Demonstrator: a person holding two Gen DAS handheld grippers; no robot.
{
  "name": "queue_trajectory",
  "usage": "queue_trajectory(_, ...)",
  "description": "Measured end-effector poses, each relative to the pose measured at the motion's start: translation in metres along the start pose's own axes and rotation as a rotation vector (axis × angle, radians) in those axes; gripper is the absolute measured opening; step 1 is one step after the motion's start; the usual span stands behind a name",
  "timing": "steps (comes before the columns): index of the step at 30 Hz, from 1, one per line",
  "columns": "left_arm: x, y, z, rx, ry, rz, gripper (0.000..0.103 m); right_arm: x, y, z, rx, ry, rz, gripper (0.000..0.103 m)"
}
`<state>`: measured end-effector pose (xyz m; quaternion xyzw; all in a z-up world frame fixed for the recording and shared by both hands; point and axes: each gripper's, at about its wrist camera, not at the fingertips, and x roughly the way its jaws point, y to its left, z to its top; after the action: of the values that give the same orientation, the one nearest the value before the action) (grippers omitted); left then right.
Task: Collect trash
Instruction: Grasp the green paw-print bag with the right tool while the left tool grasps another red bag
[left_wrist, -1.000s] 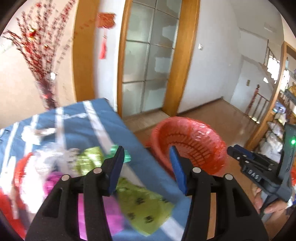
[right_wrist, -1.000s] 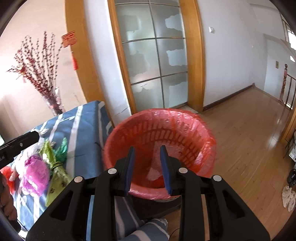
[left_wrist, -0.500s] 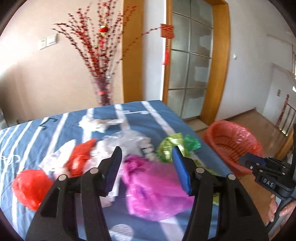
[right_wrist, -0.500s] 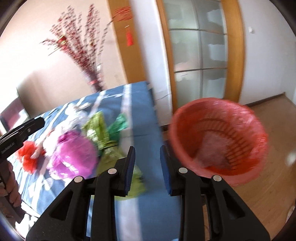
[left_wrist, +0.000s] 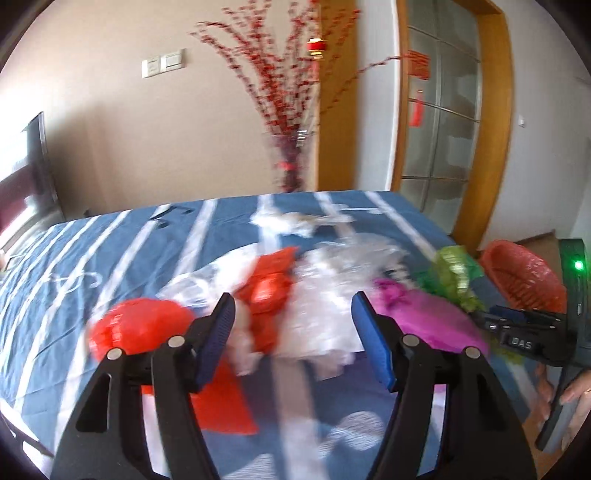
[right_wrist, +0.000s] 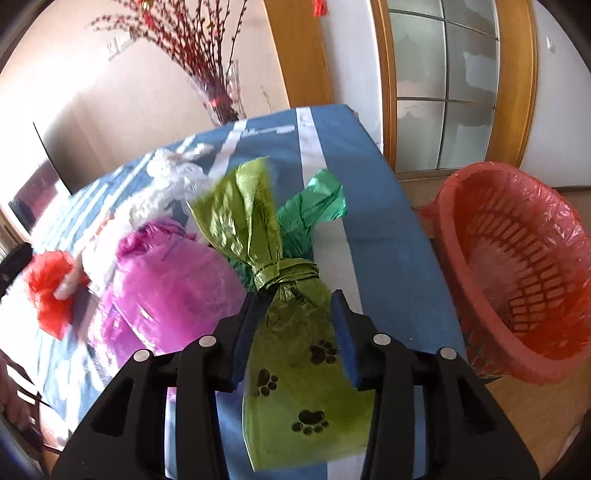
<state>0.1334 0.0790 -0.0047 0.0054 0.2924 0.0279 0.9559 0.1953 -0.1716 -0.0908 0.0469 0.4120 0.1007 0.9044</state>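
Bagged trash lies on a table with a blue striped cloth (left_wrist: 110, 240). My left gripper (left_wrist: 291, 325) hovers over a red scrap (left_wrist: 269, 288) and clear white plastic (left_wrist: 332, 295); its jaws are opening and hold nothing. A red bag (left_wrist: 136, 328) lies to its left and a magenta bag (left_wrist: 417, 317) to its right. My right gripper (right_wrist: 295, 314) is low over an olive-green bag with paw prints (right_wrist: 303, 387). Its jaws are opening with the bag's neck between them, pads not pressing. A red-lined basket (right_wrist: 517, 258) stands off the table's right edge.
A teal bag (right_wrist: 314, 199), the magenta bag (right_wrist: 166, 280) and white plastic (right_wrist: 173, 177) crowd the cloth (right_wrist: 369, 229) beside the olive one. A vase of red branches (left_wrist: 291, 162) stands behind the table. Glass doors and wooden floor lie to the right.
Both views swung from the basket and door onto the table. The left gripper came over the red and white trash, jaws wider. The right gripper dropped over the olive bag and widened.
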Motion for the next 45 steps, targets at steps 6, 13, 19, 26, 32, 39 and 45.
queue_trajectory(6,0.0,0.037,-0.007,-0.047,0.02,0.078,0.067,-0.001,-0.005,-0.007,0.016,0.012,-0.02,0.008)
queue_trajectory(13,0.005,0.07,-0.017,-0.113,0.062,0.159,0.067,-0.033,-0.018,-0.002,0.085,-0.084,-0.004,0.006)
queue_trajectory(19,0.015,0.085,-0.025,-0.151,0.106,0.208,0.067,-0.049,-0.018,0.003,0.086,-0.124,0.008,0.006)
queue_trajectory(26,0.041,0.095,-0.041,-0.188,0.202,0.202,0.067,-0.048,-0.016,0.0,0.076,-0.112,0.017,0.006)
queue_trajectory(32,0.059,0.1,-0.05,-0.263,0.258,0.127,0.059,-0.05,-0.016,-0.002,0.07,-0.11,0.013,0.006)
queue_trajectory(39,0.055,0.099,-0.047,-0.262,0.233,0.112,0.028,-0.054,-0.018,-0.003,0.067,-0.12,0.012,0.006)
queue_trajectory(45,0.025,0.095,-0.024,-0.255,0.149,0.115,0.028,-0.066,-0.02,0.0,0.058,-0.16,-0.01,0.006)
